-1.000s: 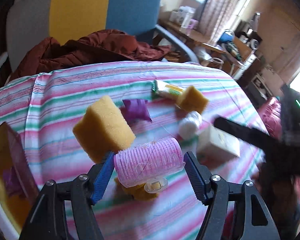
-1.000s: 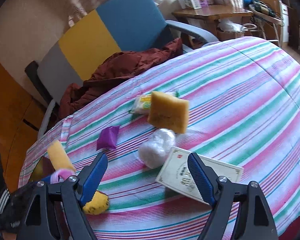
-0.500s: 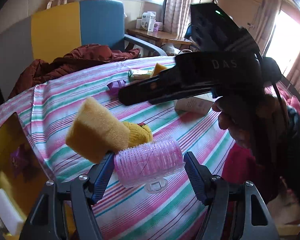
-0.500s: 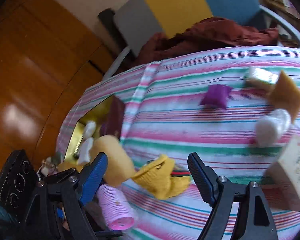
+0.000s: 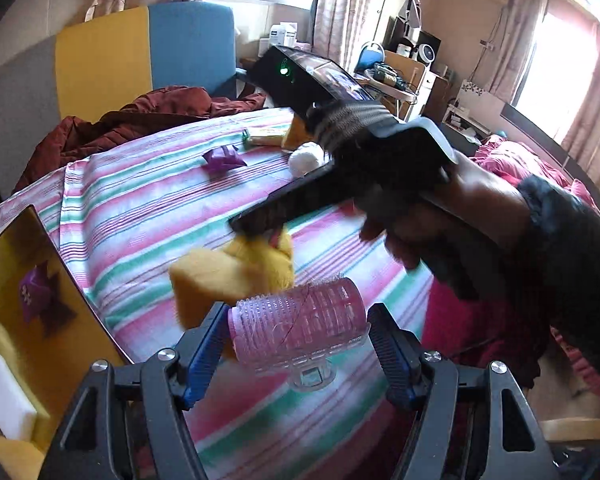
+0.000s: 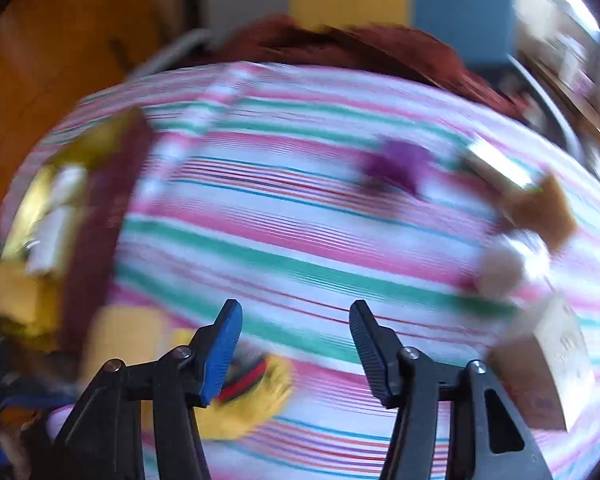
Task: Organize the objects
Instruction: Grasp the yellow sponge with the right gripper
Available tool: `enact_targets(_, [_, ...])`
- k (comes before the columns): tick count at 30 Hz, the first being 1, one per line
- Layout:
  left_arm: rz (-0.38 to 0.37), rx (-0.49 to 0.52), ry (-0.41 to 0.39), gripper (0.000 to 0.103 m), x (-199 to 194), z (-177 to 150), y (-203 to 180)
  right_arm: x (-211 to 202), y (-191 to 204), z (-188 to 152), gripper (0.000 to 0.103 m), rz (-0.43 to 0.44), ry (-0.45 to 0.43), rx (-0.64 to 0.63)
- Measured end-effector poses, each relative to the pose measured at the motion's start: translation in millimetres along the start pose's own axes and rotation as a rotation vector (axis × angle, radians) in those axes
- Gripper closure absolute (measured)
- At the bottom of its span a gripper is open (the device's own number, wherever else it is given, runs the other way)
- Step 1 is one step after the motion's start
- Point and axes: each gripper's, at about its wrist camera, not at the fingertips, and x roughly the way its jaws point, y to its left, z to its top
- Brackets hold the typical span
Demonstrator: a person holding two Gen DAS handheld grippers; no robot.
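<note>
Left gripper (image 5: pixel 296 336): clenched on pink roller (image 5: pixel 298 326), held endwise between the pads, above the striped cloth (image 5: pixel 148 188).
Right gripper (image 6: pixel 296 344): jaws apart, nothing between them; view blurred; hangs just over the yellow knit (image 5: pixel 266 254).
Box (image 5: pixel 24 264): at the left edge of the table, already holding a purple pouch, white blocks and yellow pieces.
Sponge (image 5: pixel 204 280): beside the knit, near the box.
Loose on the far cloth: purple pouch (image 5: pixel 222 158), white ball (image 5: pixel 306 156), packet (image 5: pixel 266 136).
Handling advice: carry the roller left over the box wall, lower it inside before letting go, since it would roll. Keep the two tools from crossing. Right tool likely takes the knit; pinch it at its bulk, not at a loose fold.
</note>
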Motion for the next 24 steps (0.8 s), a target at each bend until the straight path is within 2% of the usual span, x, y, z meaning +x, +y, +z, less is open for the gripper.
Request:
enact_targets(2, [0.004, 0.001, 0.007, 0.032, 0.1, -4.2, -1.2, -7.2, -20.3, 1.9, 0.047, 0.035, -0.030, 0.080])
enact_targets(3, [0.004, -0.005, 0.016, 0.032, 1.3, -6.5, 0.3, -11.9, -28.6, 2.1, 0.047, 0.088, -0.046, 0.122])
enact_targets(5, [0.008, -0.012, 0.025, 0.032, 1.2, -11.1, 1.2, -20.5, -33.0, 1.7, 0.047, 0.250, -0.063, 0.162])
enact_targets(6, [0.010, -0.012, 0.028, 0.032, 1.1, -12.1, 1.9, -23.9, -29.0, 2.5, 0.047, 0.364, -0.064, 0.154])
enact_targets(7, [0.013, -0.012, 0.028, 0.032, 0.2, -14.6, 1.4, -25.8, -20.8, 2.1, 0.043, 0.434, -0.061, 0.120])
enact_targets(9, [0.021, -0.011, 0.026, 0.032, -0.3, -16.4, 2.0, -26.0, 0.4, 1.8, 0.031, 0.494, -0.036, 0.026])
enact_targets(10, [0.023, -0.014, 0.025, 0.032, -0.4, -16.8, 3.0, -22.3, 15.4, -0.7, 0.023, 0.495, -0.004, -0.039])
enact_targets(12, [0.027, -0.021, 0.022, 0.032, -0.5, -17.1, 4.1, -10.0, 33.6, -5.9, 0.021, 0.417, 0.059, -0.125])
enact_targets(13, [0.022, -0.025, 0.030, 0.032, 0.8, -17.3, 4.6, -4.2, 39.4, -9.7, 0.017, 0.381, 0.091, -0.157])
enact_targets(15, [0.023, -0.024, 0.039, 0.032, 2.6, -19.6, 4.9, 1.0, 40.9, -13.7, 0.015, 0.385, 0.118, -0.164])
enact_targets(16, [0.027, -0.016, 0.042, 0.032, 3.0, -20.7, 3.6, 1.0, 36.4, -13.2, 0.019, 0.383, 0.115, -0.150])
enact_targets(17, [0.029, -0.011, 0.044, 0.032, 3.0, -21.3, 2.8, 1.1, 29.0, -13.1, 0.027, 0.374, 0.108, -0.128])
enact_targets(19, [0.027, -0.017, 0.050, 0.032, 3.2, -22.5, 4.2, -2.3, 5.7, -7.1, 0.037, 0.291, 0.062, -0.036])
enact_targets(20, [0.027, -0.023, 0.054, 0.032, 3.3, -23.1, 5.1, -4.0, -3.6, -6.3, 0.051, 0.233, 0.048, 0.011])
enact_targets(22, [0.027, -0.041, 0.064, 0.032, 4.4, -25.3, 8.8, 1.4, -34.6, -5.6, 0.051, 0.063, 0.048, 0.132])
enact_targets(24, [0.025, -0.061, 0.069, 0.032, 4.8, -26.3, 11.9, -3.7, -49.4, -5.2, 0.051, 0.090, 0.029, 0.194])
